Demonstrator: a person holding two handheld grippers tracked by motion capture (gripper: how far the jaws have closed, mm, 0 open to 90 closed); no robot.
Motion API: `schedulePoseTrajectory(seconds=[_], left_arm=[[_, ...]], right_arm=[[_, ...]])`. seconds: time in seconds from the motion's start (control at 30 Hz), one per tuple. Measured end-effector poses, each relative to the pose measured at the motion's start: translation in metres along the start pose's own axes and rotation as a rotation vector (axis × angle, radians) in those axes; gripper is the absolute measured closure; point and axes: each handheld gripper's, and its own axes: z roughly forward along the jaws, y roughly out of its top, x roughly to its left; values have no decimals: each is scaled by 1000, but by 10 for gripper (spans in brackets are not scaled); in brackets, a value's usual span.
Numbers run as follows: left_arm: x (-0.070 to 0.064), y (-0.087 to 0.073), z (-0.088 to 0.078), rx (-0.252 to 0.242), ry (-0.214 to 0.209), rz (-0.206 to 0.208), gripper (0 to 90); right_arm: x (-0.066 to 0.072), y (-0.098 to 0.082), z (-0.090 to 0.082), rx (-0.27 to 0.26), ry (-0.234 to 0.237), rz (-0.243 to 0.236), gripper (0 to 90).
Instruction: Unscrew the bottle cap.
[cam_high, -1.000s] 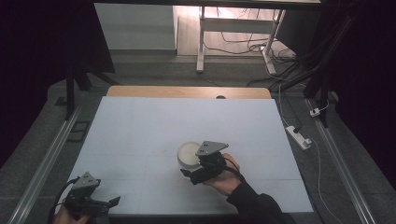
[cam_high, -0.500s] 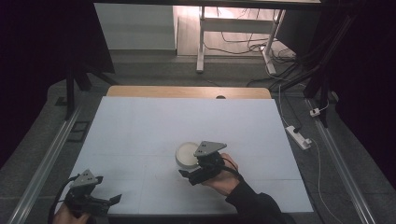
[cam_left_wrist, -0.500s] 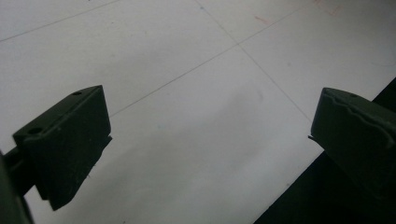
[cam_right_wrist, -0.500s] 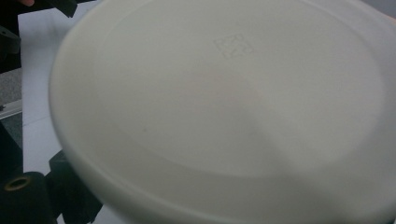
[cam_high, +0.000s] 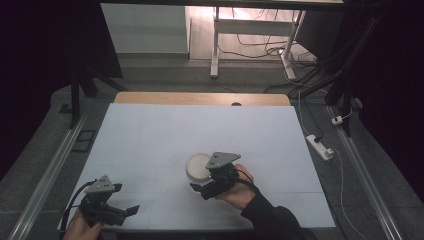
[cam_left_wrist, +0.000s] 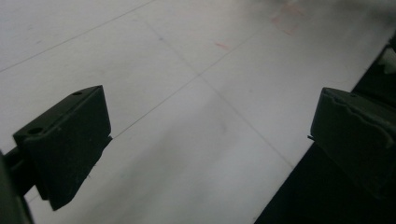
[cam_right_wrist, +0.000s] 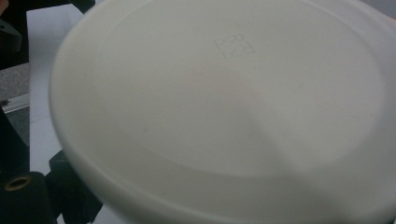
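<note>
White round container (cam_high: 199, 165) is sitting near the table's (cam_high: 150, 135) middle, with the right gripper (cam_high: 202, 186) closing in at its near side, grip uncertain. Left gripper (cam_high: 131, 210) is idling wide open at the near-left corner. Next probably calls for a firm clamp.

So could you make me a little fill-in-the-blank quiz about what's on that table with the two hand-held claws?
1. The round dish beside the right gripper is ____ in colour.
2. The left gripper, near the table's front-left corner, has its jaws ____, with nothing between them.
3. The sheet covering the table is ____ in colour.
4. The grey plate on top of the right gripper has ____ corners.

Missing words: white; open; white; three
</note>
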Motion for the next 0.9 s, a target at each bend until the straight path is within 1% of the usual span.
schedulePoseTrajectory(seconds=[0.1, 0.17, 0.23, 0.4, 0.5, 0.6, 0.7, 0.83, 0.9], left_arm=[[-2, 10, 3, 10, -20, 39, 0], [-2, 16, 5, 4, -51, 63, 0], [-1, 22, 8, -6, -74, 78, 0], [-5, 36, 16, -11, -97, 113, 0], [-6, 43, 18, -34, -112, 133, 0], [-7, 52, 20, -53, -111, 153, 0], [-10, 61, 21, -59, -104, 187, 0], [-15, 77, 23, -44, -101, 244, 0], [-18, 85, 26, -31, -105, 265, 0]], right_arm=[[1, 0, 0, 0, 4, -5, 66], [2, 1, 0, 0, 6, -7, 66], [2, 1, 1, 0, 9, -8, 66], [2, 1, 2, -2, 15, -10, 66], [2, 1, 2, -3, 19, -10, 66], [2, 1, 2, -6, 24, -10, 66], [1, 1, 2, -10, 33, -8, 67], [2, 2, 3, -11, 40, -9, 67], [2, 2, 4, -10, 42, -10, 67]])
